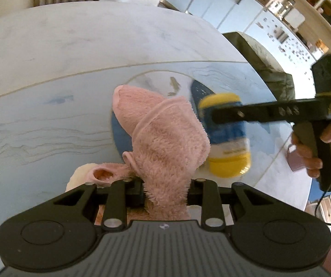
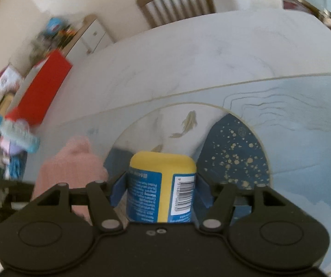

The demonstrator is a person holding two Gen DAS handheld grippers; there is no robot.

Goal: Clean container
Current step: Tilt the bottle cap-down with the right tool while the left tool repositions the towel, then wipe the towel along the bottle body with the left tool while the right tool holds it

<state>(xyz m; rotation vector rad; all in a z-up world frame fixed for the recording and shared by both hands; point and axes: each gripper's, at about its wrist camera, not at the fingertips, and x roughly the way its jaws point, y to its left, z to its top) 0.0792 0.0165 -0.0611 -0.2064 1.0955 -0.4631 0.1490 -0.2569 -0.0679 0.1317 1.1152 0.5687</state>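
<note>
A yellow container [image 2: 161,184] with a blue label sits between the blue pads [image 2: 117,191] of my right gripper [image 2: 161,191], which is shut on it. In the left wrist view the same container [image 1: 227,136] hangs blurred above the table, held by the right gripper [image 1: 225,115] that comes in from the right. My left gripper [image 1: 165,191] is shut on a fluffy pink cloth [image 1: 163,133], which stands up just left of the container. In the right wrist view the pink cloth [image 2: 73,164] shows to the left of the container.
Below is a round table [image 1: 50,53] with a pale blue mat [image 2: 303,124] carrying a fish and dark blue speckled circle design. A person's hand [image 1: 315,145] grips the right gripper's handle. A wooden chair [image 2: 177,2] stands at the far side. Cluttered shelves and a red box [image 2: 43,90] lie left.
</note>
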